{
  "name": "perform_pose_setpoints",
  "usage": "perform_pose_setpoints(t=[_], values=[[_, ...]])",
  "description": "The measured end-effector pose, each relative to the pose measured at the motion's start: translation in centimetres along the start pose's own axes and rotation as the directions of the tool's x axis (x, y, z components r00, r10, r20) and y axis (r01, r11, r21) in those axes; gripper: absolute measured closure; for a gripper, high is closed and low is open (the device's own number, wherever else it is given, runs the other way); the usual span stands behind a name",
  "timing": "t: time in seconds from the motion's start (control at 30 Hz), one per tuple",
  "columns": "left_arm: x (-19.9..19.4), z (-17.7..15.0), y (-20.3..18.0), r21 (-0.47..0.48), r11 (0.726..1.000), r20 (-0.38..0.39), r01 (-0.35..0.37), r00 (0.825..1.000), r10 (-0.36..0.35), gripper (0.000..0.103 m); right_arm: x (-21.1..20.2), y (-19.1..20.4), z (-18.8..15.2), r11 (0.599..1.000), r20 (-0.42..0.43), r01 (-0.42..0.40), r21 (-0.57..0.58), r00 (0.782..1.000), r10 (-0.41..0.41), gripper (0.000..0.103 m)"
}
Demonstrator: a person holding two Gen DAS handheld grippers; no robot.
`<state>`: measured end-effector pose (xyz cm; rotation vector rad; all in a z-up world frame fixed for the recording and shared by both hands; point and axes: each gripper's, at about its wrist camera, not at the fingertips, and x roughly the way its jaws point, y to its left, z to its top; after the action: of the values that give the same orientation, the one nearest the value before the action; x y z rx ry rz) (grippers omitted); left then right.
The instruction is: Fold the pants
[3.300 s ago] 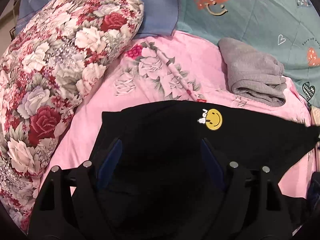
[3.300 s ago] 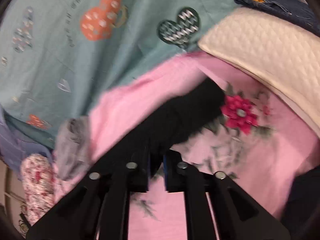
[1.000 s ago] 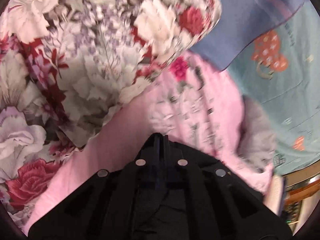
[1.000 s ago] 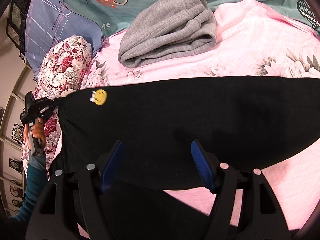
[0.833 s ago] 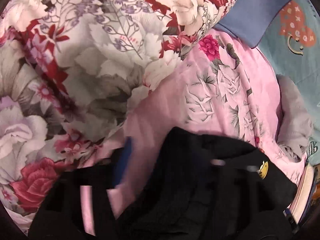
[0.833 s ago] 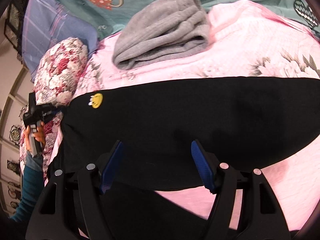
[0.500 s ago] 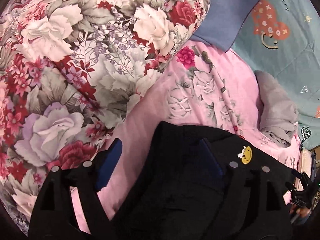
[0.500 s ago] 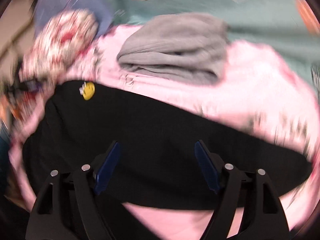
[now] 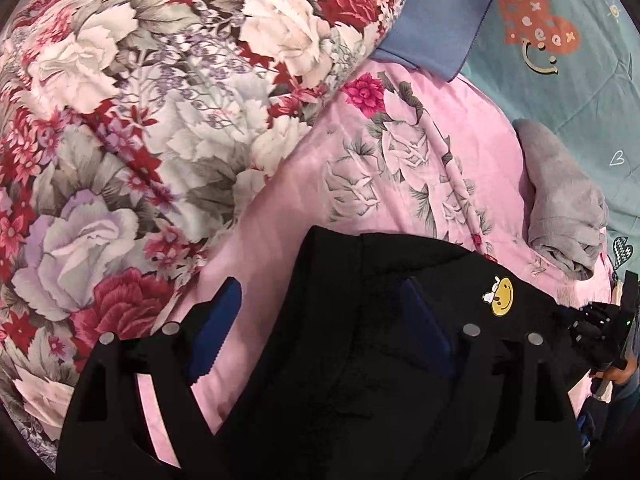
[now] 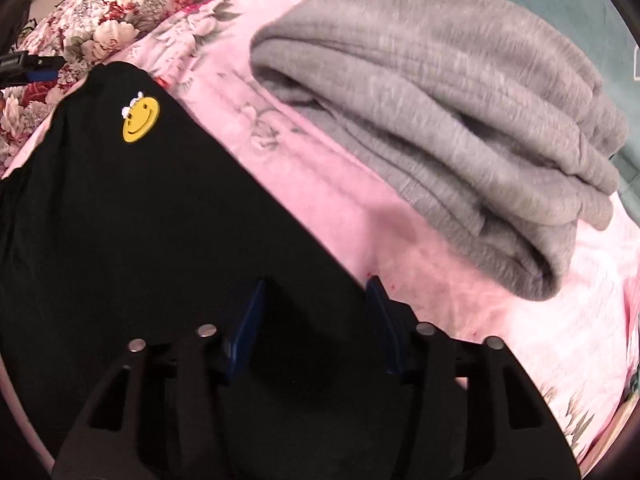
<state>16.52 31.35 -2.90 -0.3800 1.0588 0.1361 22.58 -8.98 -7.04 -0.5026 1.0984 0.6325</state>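
1. Black plastic, with blue pads, makes up the left gripper, whose jaws are held wide apart; the corner of the black fabric pants lies below the gap, one pad over the pink sheet and the other over the black cloth, and no pad is seen pressing on it.
2. Black fingers with blue pads are also seen on the right gripper, whose jaws are closing, about half apart, over the far edge of the pants; the cloth lies between them, but the pads are not yet seen pressing on it.
3. The pants are spread flat across the pink floral bed sheet, and a round yellow smiley-face patch is sewn near one end of them.
4. A folded grey knit garment is laid on the sheet just beyond the right gripper, apart from the pants; it is also seen at the right edge of the left wrist view.
5. A bulky quilt printed with red and white roses is piled beside the corner of the pants.
6. A blue cloth and a teal cover with heart prints are seen beyond the sheet.
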Motion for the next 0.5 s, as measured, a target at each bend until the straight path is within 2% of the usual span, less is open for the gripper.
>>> perform_pose_setpoints(t=[0.03, 0.07, 0.13, 0.2, 0.27, 0.33, 0.37, 0.4, 0.43, 0.47, 0.5], values=[[0.1, 0.0, -0.2, 0.004, 1.0, 0.0, 0.001, 1.0, -0.001, 0.019, -0.2, 0.2, 0.0, 1.0, -0.002, 0.002, -0.024, 1.0, -0.002, 0.073], [0.2, 0.1, -0.5, 0.008, 1.0, 0.001, 0.004, 1.0, -0.004, 0.019, -0.4, 0.2, 0.0, 1.0, -0.006, -0.001, -0.026, 1.0, 0.001, 0.102], [0.3, 0.2, -0.9, 0.008, 1.0, 0.003, 0.013, 1.0, -0.013, 0.019, -1.4, -0.2, 0.1, 1.0, 0.007, -0.005, -0.01, 1.0, 0.005, 0.101], [0.4, 0.2, -1.3, 0.014, 1.0, 0.009, 0.02, 1.0, -0.02, 0.019, -2.8, -0.6, 0.6, 0.999, 0.049, 0.04, -0.013, 0.998, -0.039, 0.101], [0.6, 0.3, -1.5, 0.019, 0.999, 0.005, 0.027, 1.0, -0.027, 0.019, -4.0, -1.8, 1.3, 0.996, 0.098, 0.068, 0.053, 0.992, -0.073, 0.101], [0.8, 0.4, -1.3, 0.011, 0.999, -0.001, 0.041, 0.999, -0.041, 0.019, -4.0, -2.0, 1.6, 0.994, 0.091, 0.078, 0.075, 0.992, -0.085, 0.098], [0.8, 0.6, -1.1, 0.002, 0.999, -0.002, 0.048, 0.999, -0.048, 0.017, -3.2, -1.1, 1.5, 0.996, 0.038, 0.083, 0.016, 0.996, -0.084, 0.091], [0.9, 0.7, -0.8, -0.006, 0.998, -0.003, 0.057, 0.998, -0.057, 0.016, -2.5, -0.3, 1.5, 0.992, 0.008, 0.118, -0.036, 0.993, -0.118, 0.066], [1.1, 0.9, -0.5, -0.013, 0.998, -0.006, 0.066, 0.998, -0.066, 0.015, -2.0, 0.5, 1.4, 0.984, -0.006, 0.156, -0.083, 0.988, -0.157, 0.053], [1.4, 1.1, -0.1, -0.022, 0.997, -0.016, 0.079, 0.997, -0.079, 0.015, -1.8, 1.1, 1.1, 0.977, 0.003, 0.177, -0.121, 0.984, -0.178, 0.054], [1.8, 1.3, 0.3, -0.032, 0.995, -0.031, 0.093, 0.995, -0.094, 0.015, -1.9, 1.2, 1.0, 0.979, 0.009, 0.162, -0.127, 0.987, -0.162, 0.054]])
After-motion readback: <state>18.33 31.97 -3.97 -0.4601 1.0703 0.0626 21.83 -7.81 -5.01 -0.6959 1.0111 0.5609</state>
